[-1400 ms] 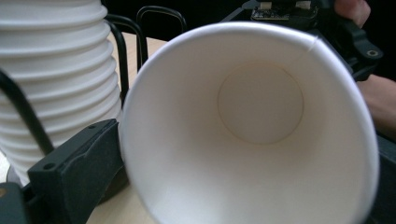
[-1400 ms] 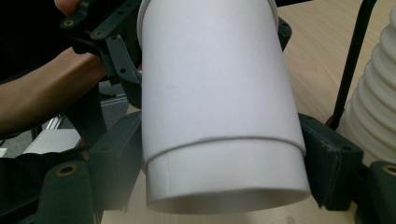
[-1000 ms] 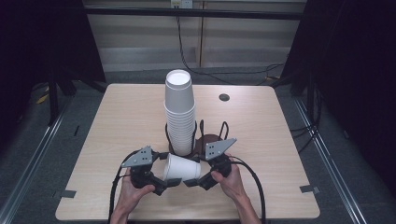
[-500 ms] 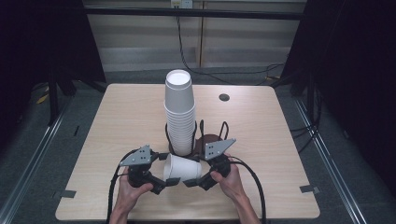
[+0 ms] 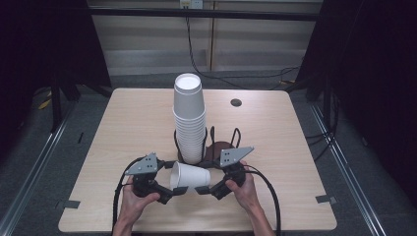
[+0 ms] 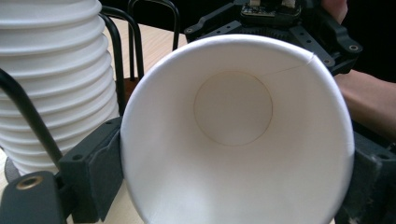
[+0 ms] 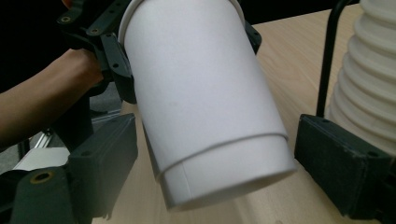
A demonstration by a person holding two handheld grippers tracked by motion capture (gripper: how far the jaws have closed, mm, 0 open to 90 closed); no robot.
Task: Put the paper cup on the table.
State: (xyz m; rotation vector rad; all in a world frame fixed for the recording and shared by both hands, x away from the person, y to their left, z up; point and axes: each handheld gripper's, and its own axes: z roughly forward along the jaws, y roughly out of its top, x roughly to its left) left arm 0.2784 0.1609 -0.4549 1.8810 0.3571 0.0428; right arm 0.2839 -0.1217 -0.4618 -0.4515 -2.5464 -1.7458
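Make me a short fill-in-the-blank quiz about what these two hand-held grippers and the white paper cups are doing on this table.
1. The single white paper cup between the two grippers lies on its ____.
2. The left gripper has its jaws at the cup's ____ end.
3. The tall stack of white paper cups stands in a black ____ rack.
4. The tabletop is pale ____.

Missing words: side; open; wire; wood

High view: fixed above the near edge, faced forward and down over the whole worktop (image 5: 123,128). Left gripper view: very close, looked into the paper cup's (image 6: 233,135) mouth. Right gripper view: equally close, faced its base. All three shared cup and cup stack (image 5: 189,123).
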